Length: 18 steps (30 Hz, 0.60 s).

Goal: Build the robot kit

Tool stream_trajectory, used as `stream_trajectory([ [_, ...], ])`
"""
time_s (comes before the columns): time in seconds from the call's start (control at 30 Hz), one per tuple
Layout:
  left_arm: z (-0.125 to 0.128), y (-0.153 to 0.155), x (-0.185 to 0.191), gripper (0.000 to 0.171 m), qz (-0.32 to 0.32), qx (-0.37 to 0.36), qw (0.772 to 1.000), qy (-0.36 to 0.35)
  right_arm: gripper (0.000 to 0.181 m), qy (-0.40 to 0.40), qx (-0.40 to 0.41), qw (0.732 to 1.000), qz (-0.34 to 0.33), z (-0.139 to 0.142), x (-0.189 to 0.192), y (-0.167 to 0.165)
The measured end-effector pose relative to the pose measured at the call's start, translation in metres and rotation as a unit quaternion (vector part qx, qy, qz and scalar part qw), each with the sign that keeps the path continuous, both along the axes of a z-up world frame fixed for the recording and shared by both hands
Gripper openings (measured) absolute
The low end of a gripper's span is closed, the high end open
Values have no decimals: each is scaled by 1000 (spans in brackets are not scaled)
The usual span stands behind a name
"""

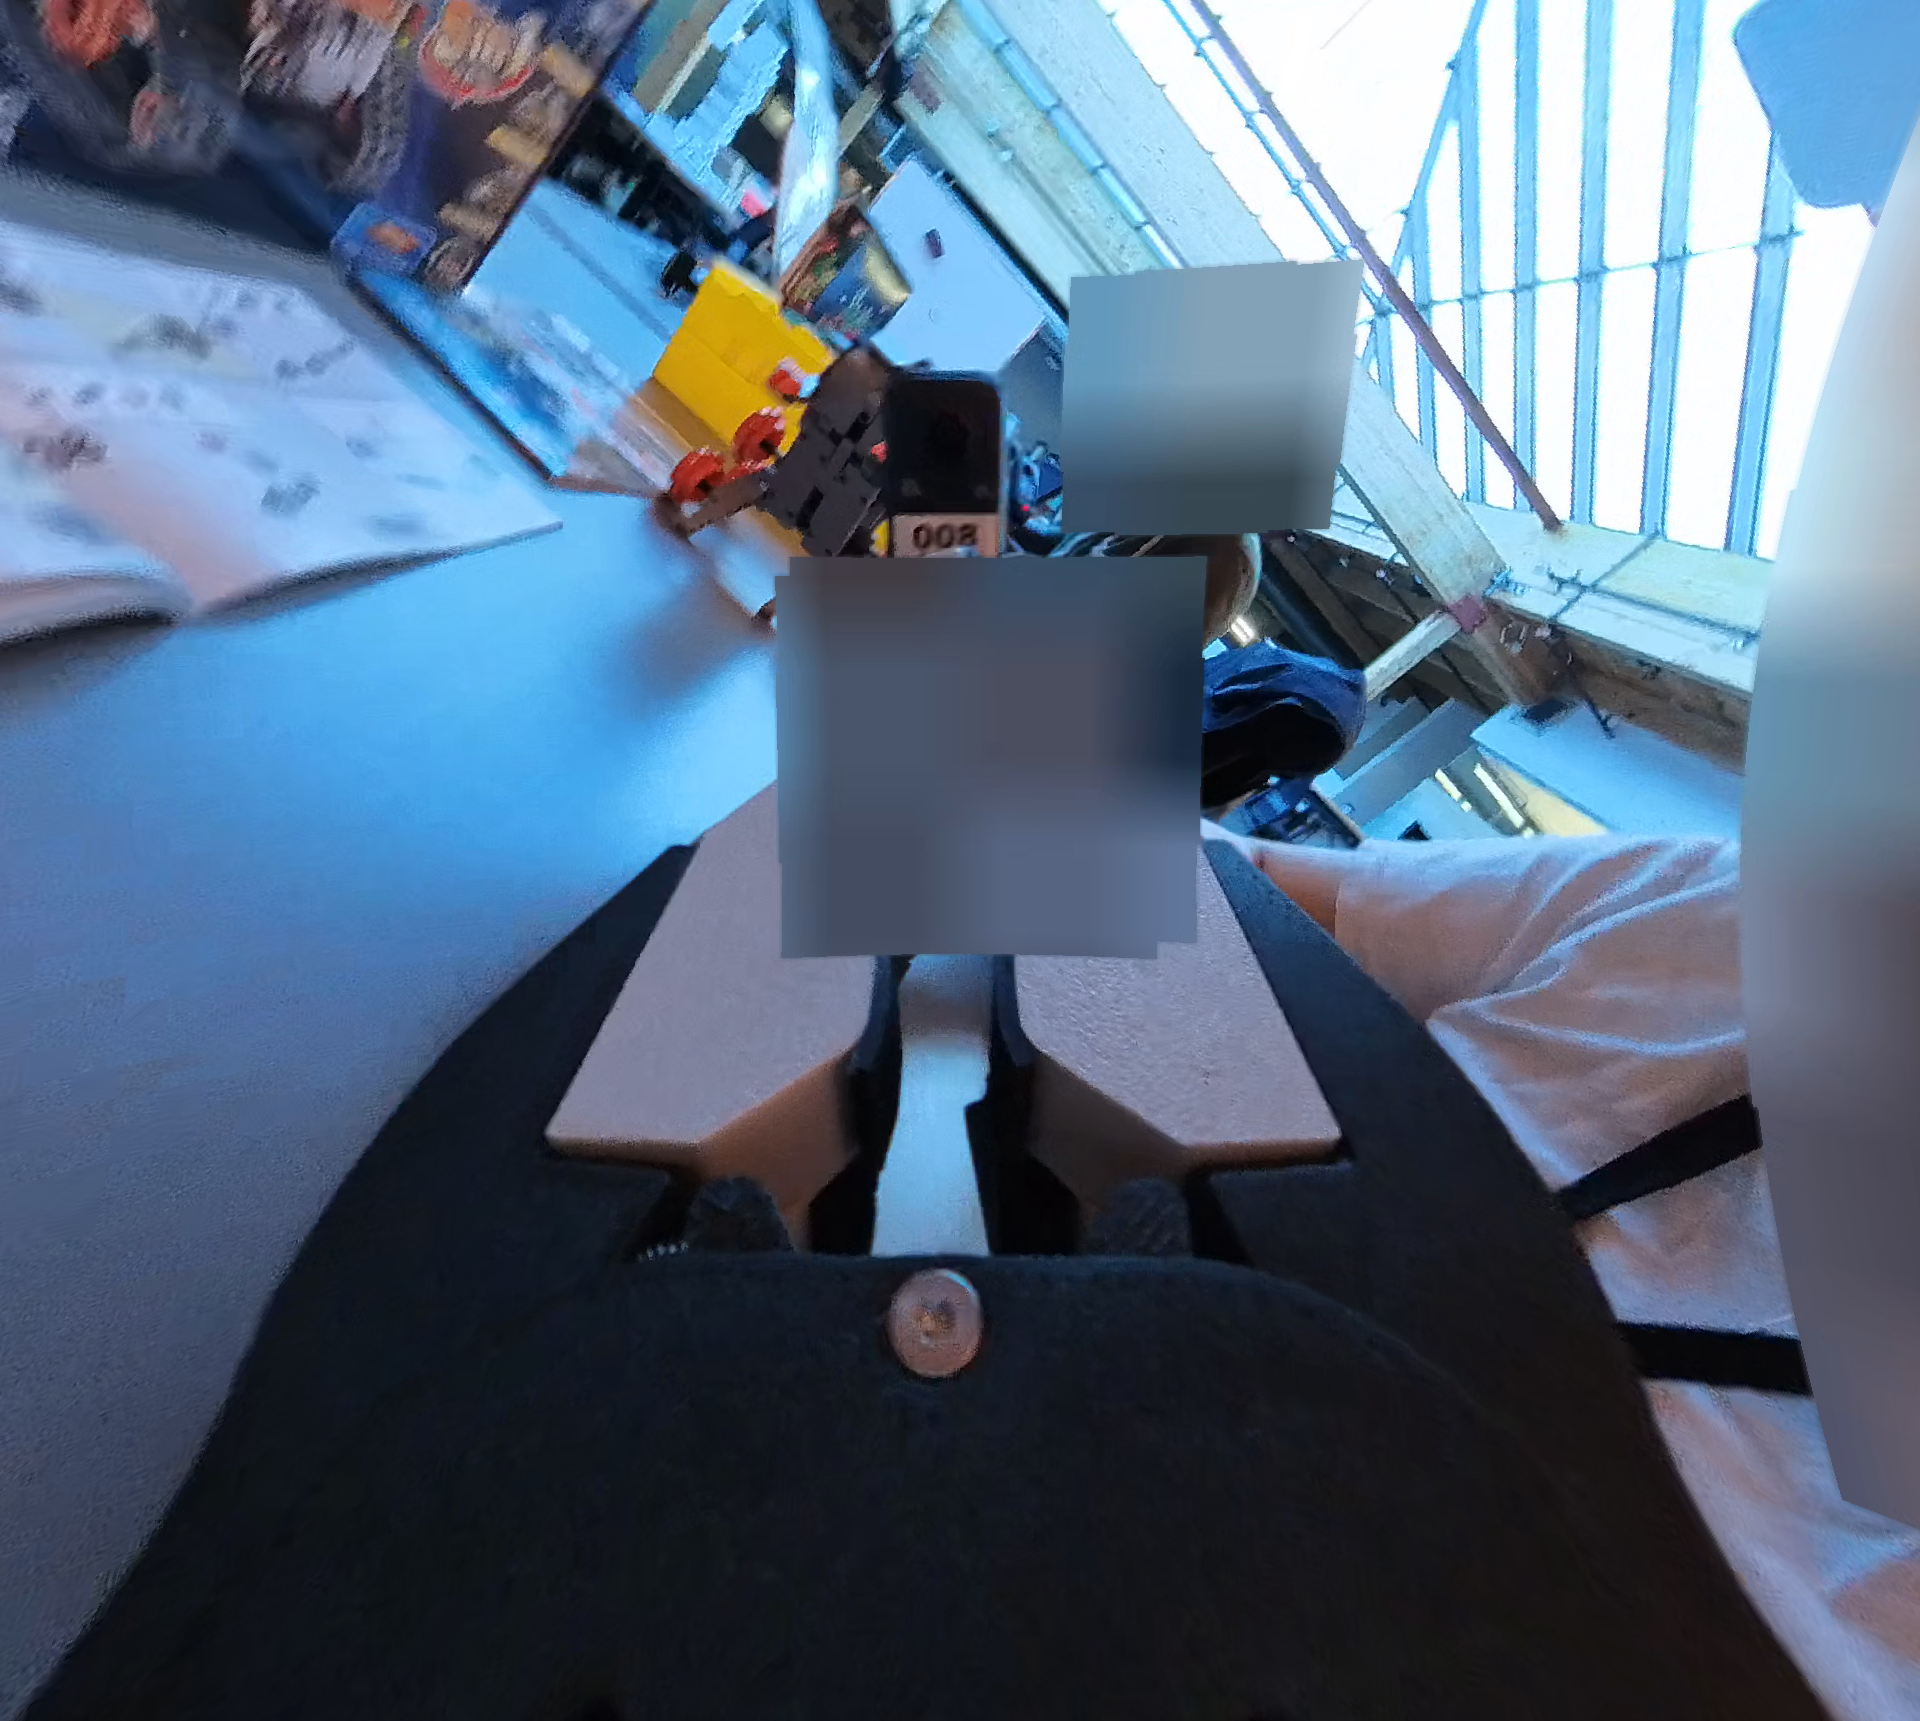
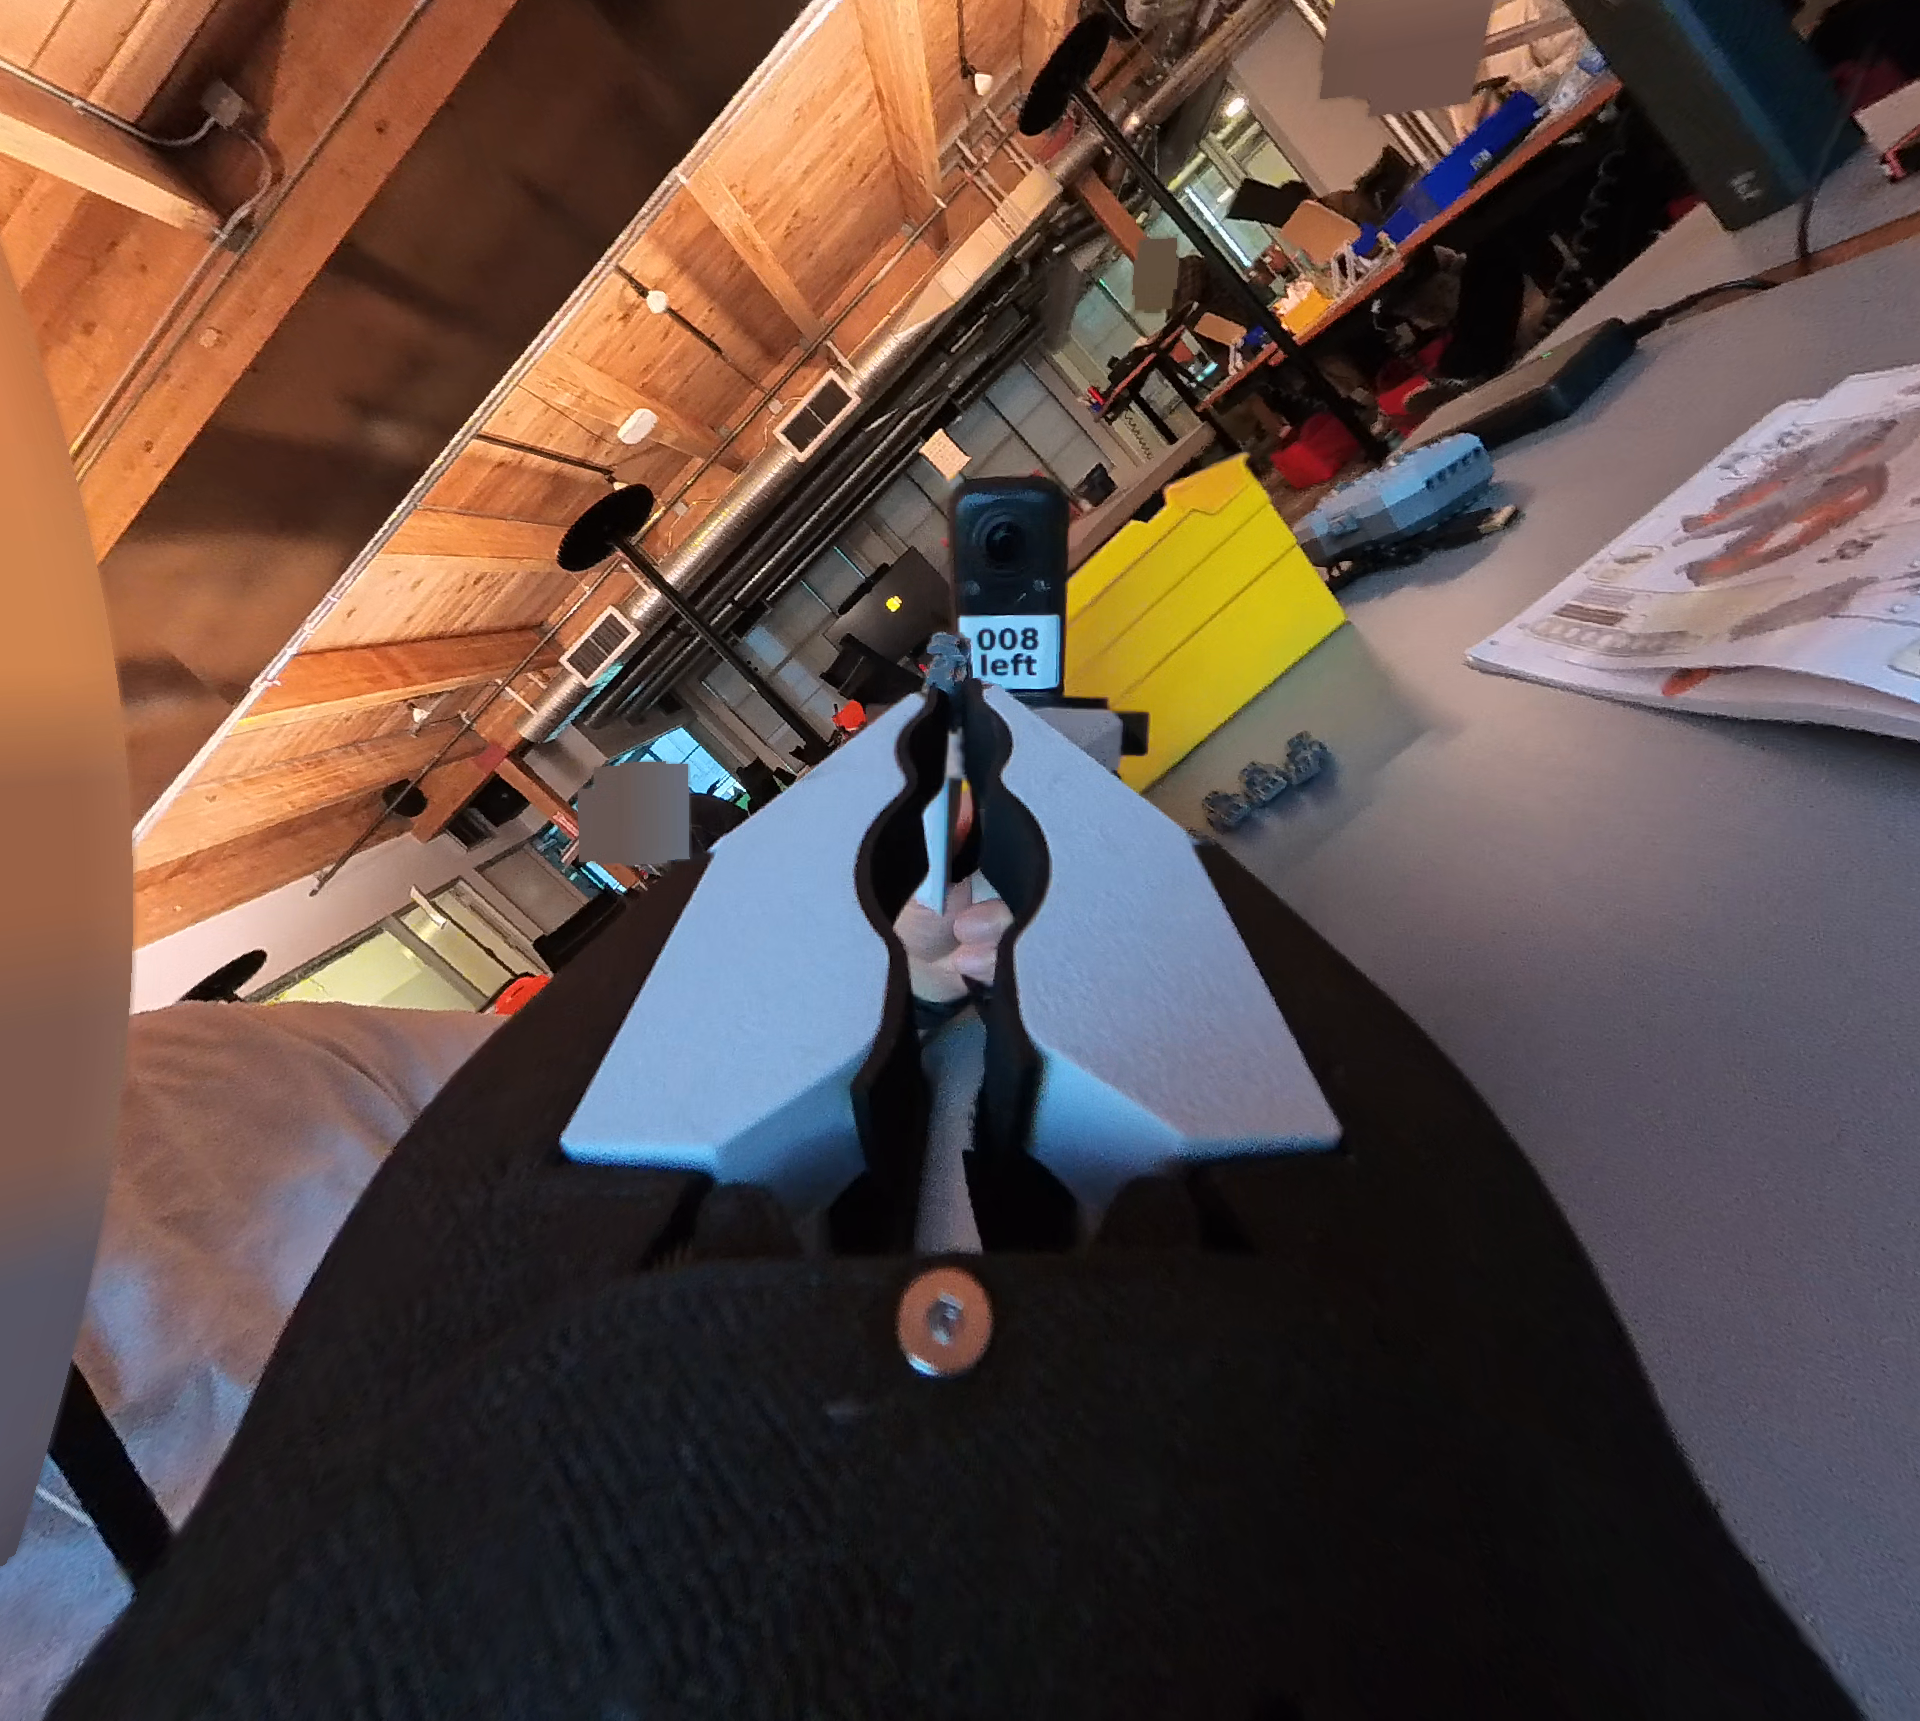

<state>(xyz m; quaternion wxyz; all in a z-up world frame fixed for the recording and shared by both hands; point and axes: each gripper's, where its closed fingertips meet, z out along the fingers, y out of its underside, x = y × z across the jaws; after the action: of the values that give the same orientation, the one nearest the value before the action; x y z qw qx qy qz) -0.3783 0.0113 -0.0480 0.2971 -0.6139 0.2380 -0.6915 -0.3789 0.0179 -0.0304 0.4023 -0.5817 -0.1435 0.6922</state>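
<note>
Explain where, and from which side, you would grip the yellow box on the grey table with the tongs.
Grip the yellow box by its top rim, coming down from above. It stands on its base on the table, and its top looks open, so a thin wall should fit between the tongs. Its broad flat sides look too wide to span.

The left tool point(image 1: 940, 975) is raised and tilted, its two fingers point(image 1: 717, 996) drawn close with only a narrow gap; a blurred patch hides the tips. The right tool point(image 2: 951, 715) is also lifted and tilted, its fingers point(image 2: 790, 965) nearly together, pinching a small grey piece at the tips.
</note>
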Motion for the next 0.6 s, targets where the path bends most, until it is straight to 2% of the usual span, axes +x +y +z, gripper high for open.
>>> stream_trajectory([
  [0.07,-20,7,0,6,-6,-70,997,33,1,-24,-24,999,-13,-11,6,9],
  [0.13,-30,12,-2,6,-6,-103,994,43,1,-66,-63,995,-39,-30,21,24],
  [0.23,-37,15,-5,6,-1,-102,993,62,0,-158,-129,977,-54,-72,43,35],
  [0.3,-35,14,-5,6,0,-93,994,64,1,-253,-152,955,-19,-103,46,27],
  [0.33,-35,14,-5,6,0,-89,994,65,2,-283,-151,947,-9,-109,46,24],
  [0.43,-38,16,-6,6,7,-88,993,76,5,-384,-115,915,-32,-127,52,25],
  [0.47,-39,16,-6,6,8,-86,993,78,7,-413,-100,904,-39,-130,55,25],
  [0.53,-40,17,-6,6,9,-81,993,82,23,-438,-76,893,-66,-126,60,29],
  [0.57,-38,15,-5,6,6,-78,994,79,38,-434,-54,895,-87,-116,60,33],
  [0.6,-37,14,-4,6,3,-74,994,76,42,-408,-16,907,-101,-98,55,35],
])
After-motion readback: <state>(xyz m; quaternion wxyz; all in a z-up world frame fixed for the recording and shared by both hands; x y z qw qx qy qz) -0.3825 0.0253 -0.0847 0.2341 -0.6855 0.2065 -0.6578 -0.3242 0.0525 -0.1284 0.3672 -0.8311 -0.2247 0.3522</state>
